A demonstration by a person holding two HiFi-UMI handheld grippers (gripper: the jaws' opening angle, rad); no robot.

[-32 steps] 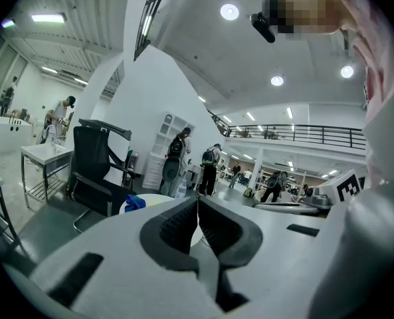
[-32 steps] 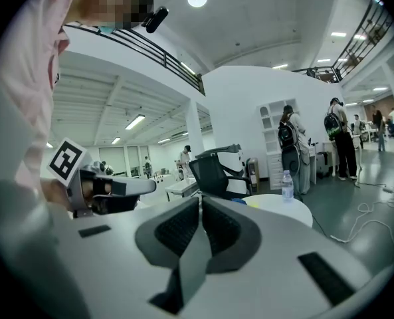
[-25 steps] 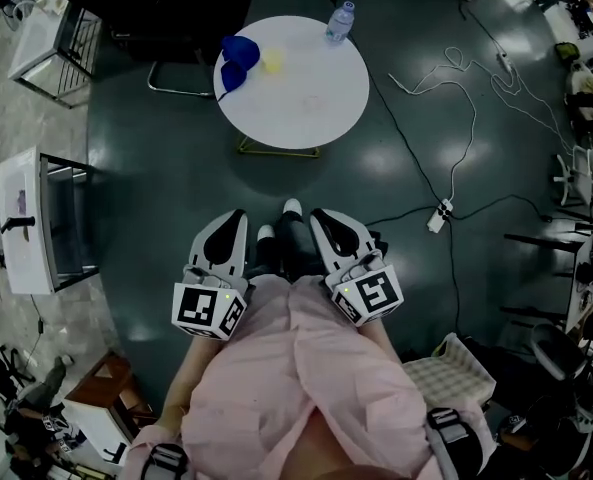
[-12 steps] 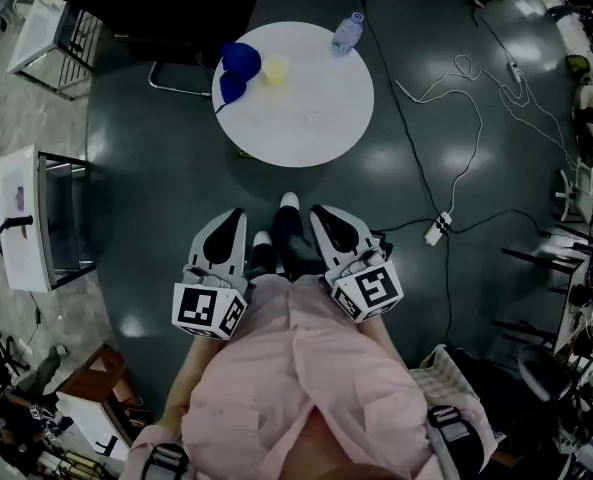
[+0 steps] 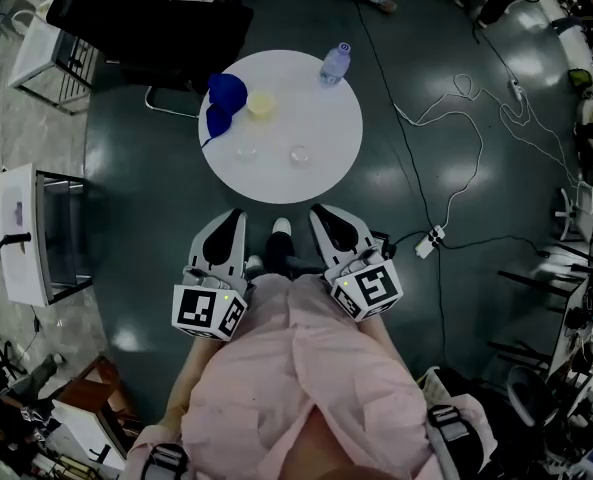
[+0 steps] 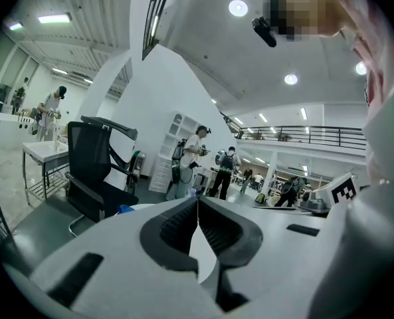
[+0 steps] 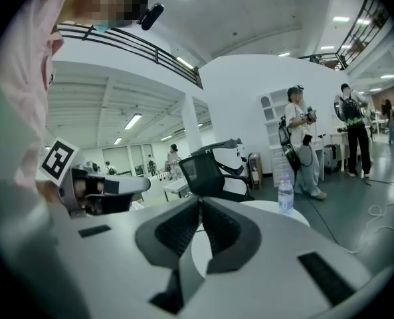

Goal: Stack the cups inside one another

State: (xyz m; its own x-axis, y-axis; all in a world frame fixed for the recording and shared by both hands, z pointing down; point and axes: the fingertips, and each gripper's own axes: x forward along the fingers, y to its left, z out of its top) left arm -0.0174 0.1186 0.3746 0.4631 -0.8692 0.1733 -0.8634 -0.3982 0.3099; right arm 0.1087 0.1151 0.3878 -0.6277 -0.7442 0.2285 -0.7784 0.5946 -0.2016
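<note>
The cups are all on the round white table (image 5: pixel 321 118), and none is inside another, so I judge that the stacking has not begun. Two blue cups (image 5: pixel 229 90) sit at the far-left edge of the table, touching or almost touching each other. A yellow cup (image 5: pixel 261 105) stands just beside them, toward the table's centre. Two pale rings on your side of the table are probably clear cups (image 5: pixel 299 154). They stand apart from each other, so each one can be taken separately. A water bottle (image 5: pixel 334 62) stands at the far edge of the table, away from the cups.

You hold the left gripper (image 5: pixel 237 215) and the right gripper (image 5: pixel 317 212) low before your body, on the near side of the table. Both point toward the table. Each has its jaws pressed together with nothing between them. This looks to me like a carrying posture, because the table is not yet within reach.

Some things are hard to make out:
- The clear cups are faint from above, and I cannot tell whether they stand upright.
- The form of the blue cups is also uncertain; one may lie on its side.
- In both gripper views the jaws cover most of the table.
- The right gripper view shows only the table's rim and the bottle.
- The left gripper view shows a small blue patch near the black chair (image 5: pixel 151 13) behind the table.
</note>
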